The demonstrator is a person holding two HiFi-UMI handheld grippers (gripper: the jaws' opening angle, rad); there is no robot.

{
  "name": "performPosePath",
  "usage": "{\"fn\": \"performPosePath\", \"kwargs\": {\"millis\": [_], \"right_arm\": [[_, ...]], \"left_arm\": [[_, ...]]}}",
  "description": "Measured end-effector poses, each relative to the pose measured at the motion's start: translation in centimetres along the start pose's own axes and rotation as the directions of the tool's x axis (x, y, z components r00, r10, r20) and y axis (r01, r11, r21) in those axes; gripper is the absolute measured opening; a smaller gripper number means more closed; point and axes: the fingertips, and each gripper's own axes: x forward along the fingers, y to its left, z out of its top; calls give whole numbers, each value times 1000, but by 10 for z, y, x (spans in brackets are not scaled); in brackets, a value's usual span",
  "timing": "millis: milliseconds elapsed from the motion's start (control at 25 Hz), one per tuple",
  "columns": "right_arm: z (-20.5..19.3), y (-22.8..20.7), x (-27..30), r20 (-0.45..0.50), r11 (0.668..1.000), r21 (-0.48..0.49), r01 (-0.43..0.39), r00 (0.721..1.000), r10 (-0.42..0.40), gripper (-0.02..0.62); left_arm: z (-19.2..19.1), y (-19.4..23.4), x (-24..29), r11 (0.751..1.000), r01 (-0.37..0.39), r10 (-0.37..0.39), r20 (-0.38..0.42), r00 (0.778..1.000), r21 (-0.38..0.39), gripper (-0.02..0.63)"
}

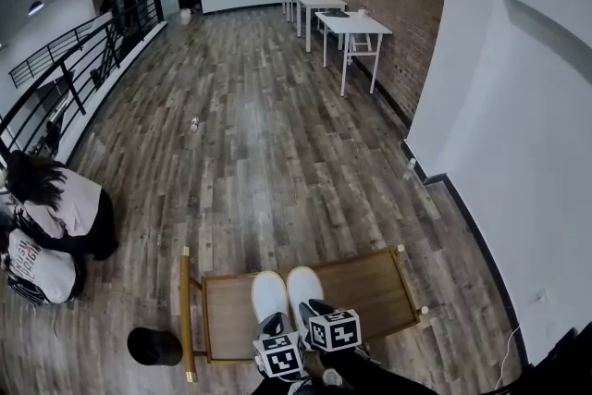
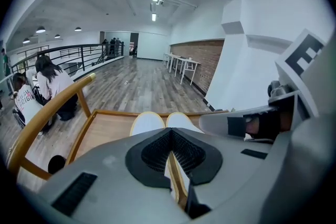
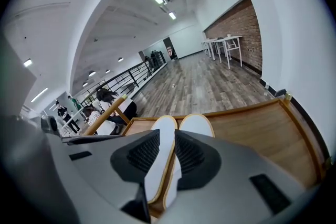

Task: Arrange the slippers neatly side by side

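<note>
Neatly paired, the left slipper [image 1: 269, 293] and the right slipper [image 1: 303, 284] lie touching along their inner edges, toes to 12 o'clock, on the wooden tray [image 1: 375, 284]. They are the only things in it. A raised rim runs round the tray, with a gold rail [image 1: 185, 310] standing along its 9 o'clock edge, and bare wood lies free toward 3 o'clock. The left gripper [image 1: 274, 325] hangs over the heels at 6 o'clock, its jaws closed tip to tip on nothing. The right gripper [image 1: 313, 310], just beside it, has its jaws apart and empty, the slippers showing through the gap. Open plank floor [image 1: 268, 134] stretches to 12 o'clock. A white wall [image 1: 518, 153] closes off 3 o'clock, and white tables [image 1: 347, 25] line a brick wall at 1. A black railing [image 1: 65, 74] runs at 10, and two crouched people [image 1: 55, 217] sit at 9. A black round object [image 1: 154, 346] lies just off the rail.
</note>
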Motion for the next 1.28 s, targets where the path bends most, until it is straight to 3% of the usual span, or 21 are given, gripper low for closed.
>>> {"fn": "performPosePath", "kwargs": {"millis": [240, 680, 1280], "right_arm": [[-11, 1, -4, -3, 1000, -25, 18, 1000, -18, 84], [-11, 1, -12, 9, 999, -40, 26, 1000, -26, -2], [-12, 10, -10, -4, 999, -53, -3, 1000, 3, -2]], "left_arm": [[-4, -3, -5, 999, 2, -2, -5, 1000, 37, -2], [0, -10, -13, 999, 7, -8, 19, 1000, 46, -2], [1, -3, -17, 999, -15, 14, 23, 1000, 33, -2]]}}
